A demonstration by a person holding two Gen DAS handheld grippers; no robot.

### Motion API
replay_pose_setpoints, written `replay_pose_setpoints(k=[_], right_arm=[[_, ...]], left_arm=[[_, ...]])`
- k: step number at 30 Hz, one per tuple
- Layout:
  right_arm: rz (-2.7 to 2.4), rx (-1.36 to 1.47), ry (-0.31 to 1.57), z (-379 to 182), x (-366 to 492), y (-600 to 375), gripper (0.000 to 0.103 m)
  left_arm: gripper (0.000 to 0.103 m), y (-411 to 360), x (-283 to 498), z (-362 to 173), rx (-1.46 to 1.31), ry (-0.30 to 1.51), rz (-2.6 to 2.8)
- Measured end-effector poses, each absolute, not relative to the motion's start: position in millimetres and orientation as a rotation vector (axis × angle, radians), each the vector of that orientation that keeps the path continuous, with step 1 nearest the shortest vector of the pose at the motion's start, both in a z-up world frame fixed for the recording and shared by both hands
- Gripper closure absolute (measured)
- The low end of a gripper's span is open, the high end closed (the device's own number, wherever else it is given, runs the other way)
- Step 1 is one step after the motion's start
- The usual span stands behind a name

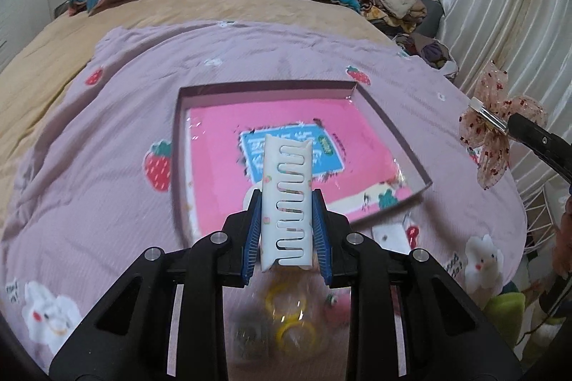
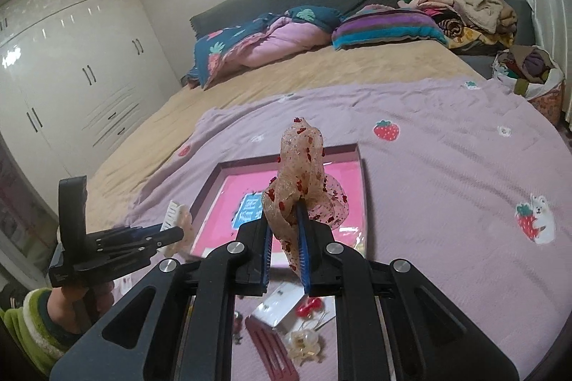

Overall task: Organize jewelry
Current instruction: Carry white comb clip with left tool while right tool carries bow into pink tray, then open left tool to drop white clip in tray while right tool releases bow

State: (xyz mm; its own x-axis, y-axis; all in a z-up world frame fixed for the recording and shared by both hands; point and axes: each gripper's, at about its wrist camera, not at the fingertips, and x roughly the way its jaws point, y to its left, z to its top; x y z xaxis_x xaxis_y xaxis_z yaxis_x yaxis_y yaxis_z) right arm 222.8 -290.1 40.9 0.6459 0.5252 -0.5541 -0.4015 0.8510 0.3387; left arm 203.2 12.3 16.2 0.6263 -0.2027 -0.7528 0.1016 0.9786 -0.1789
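My left gripper (image 1: 287,202) is shut on a white comb-toothed hair clip (image 1: 286,198) that stands upright between the blue pads, held above the near edge of a shallow box with a pink lining (image 1: 266,87). My right gripper (image 2: 286,230) is shut on a sheer bow hair clip with red specks (image 2: 304,173). In the left wrist view the bow (image 1: 493,127) hangs at the right, beyond the box's right wall. Below the grippers on the blanket lie yellow rings (image 1: 286,316), a red bow (image 2: 308,305), a dark red snap clip (image 2: 271,348) and a pale claw clip (image 2: 304,341).
A lilac strawberry-print blanket (image 2: 447,173) covers the bed under the box. Pillows and a pile of clothes (image 2: 464,9) lie at the head of the bed. Pale curtains (image 1: 500,5) hang on the right and white wardrobes (image 2: 71,66) stand on the left. A person's hand and green sleeve (image 2: 39,316) hold the left gripper.
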Motion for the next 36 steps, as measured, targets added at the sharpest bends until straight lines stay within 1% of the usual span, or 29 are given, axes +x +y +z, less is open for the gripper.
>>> replay_pose_setpoints(k=[12,26,27,30,34,35,36], right_arm=[[0.575,0.212,0.746,34.0,273.0,-263.3,0.091],[0.64,0.272,0.912,-20.5,314.9,-220.4,0.091],[0.648,0.284,0.928,-25.6,317.0,-218.7,0.091],[0.648,0.317,0.977,-40.9,322.8,-216.4,0.09],[0.585,0.311,1.015,-55.9,324.9,-222.5,0.088],[0.557,0.304,1.021,-57.8,323.7,-226.0,0.086],[0.546,0.299,1.018,-58.5,322.2,-227.9,0.082]], left_arm=[[0.084,11.6,255.5,-7.9,-0.132,0.934,-0.172],[0.084,22.1,273.0,-39.4,-0.129,0.99,-0.148],[0.082,22.6,272.6,-39.1,-0.128,0.987,-0.148],[0.073,23.8,270.1,-36.0,-0.117,0.978,-0.144],[0.064,24.7,264.9,-30.3,-0.115,0.968,-0.146],[0.063,24.6,263.8,-28.6,-0.115,0.966,-0.146],[0.061,24.9,263.3,-27.3,-0.117,0.963,-0.147]])
